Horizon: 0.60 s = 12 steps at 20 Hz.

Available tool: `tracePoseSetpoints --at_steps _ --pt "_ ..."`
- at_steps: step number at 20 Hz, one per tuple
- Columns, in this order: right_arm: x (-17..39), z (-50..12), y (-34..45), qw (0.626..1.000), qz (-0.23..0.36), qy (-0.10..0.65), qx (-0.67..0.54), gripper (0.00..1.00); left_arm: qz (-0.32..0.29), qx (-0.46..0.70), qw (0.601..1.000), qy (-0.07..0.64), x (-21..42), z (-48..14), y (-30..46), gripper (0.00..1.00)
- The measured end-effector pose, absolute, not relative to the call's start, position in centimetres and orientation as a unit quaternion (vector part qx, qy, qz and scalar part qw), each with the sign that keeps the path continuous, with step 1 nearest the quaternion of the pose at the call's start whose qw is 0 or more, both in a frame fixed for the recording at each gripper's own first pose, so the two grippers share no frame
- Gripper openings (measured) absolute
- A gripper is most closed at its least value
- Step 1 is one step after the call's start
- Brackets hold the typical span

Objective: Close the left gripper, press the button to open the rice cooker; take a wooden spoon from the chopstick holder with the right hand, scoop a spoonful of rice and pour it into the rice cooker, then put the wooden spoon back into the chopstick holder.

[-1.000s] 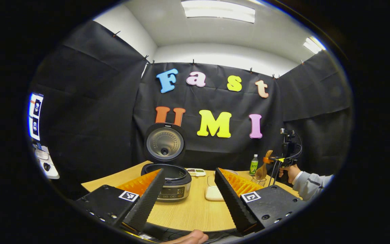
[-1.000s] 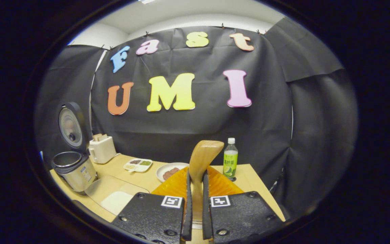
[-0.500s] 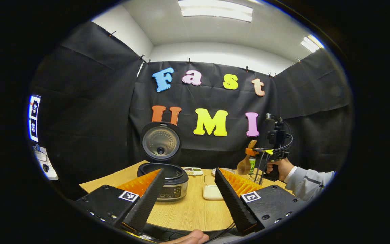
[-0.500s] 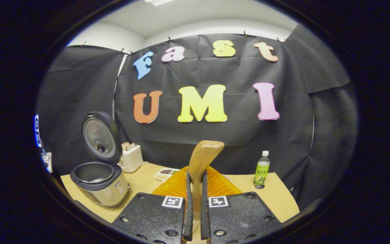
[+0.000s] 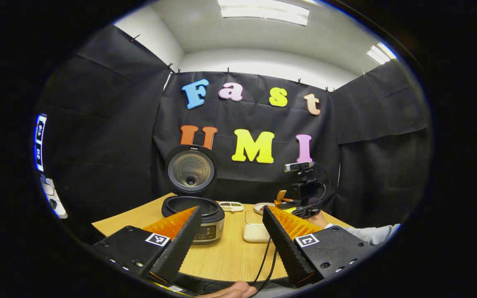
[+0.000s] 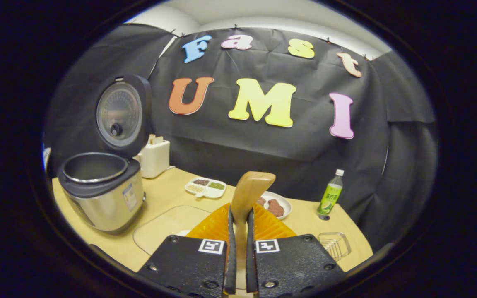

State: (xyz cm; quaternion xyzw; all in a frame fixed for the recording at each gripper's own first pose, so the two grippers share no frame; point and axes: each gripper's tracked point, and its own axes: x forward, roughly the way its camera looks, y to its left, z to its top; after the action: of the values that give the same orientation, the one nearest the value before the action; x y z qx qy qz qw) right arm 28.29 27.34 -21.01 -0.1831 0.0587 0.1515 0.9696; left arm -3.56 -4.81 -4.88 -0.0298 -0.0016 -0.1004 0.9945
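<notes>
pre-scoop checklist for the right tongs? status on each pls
1. Rice cooker lid open: ok, it stands upright and the pot is exposed.
2. Wooden spoon gripped: ok, the right tongs are shut on its handle, bowl end pointing forward.
3. Spoon out of the chopstick holder: ok, the wire holder sits on the table to the right, apart from the spoon.
4. Rice container reachable: cannot tell, the tongs cover part of it in the right gripper view.
5. Left tongs out of the way: ok, open and held back at the near table edge.
6. Spoon loaded: not ok, no rice scooped yet.
</notes>
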Motion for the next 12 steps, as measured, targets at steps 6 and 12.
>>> tracePoseSetpoints --at_steps 6,12 --pt "26.6 -24.3 30.6 0.969 0.202 0.1 -0.097 0.14 -0.099 -0.017 0.995 0.008 -3.0 -5.7 -5.0 0.94" --pt "26.2 -24.4 31.8 0.955 0.233 0.162 0.088 0.14 -0.095 -0.011 0.995 0.018 -2.5 -6.2 -5.0 0.94"
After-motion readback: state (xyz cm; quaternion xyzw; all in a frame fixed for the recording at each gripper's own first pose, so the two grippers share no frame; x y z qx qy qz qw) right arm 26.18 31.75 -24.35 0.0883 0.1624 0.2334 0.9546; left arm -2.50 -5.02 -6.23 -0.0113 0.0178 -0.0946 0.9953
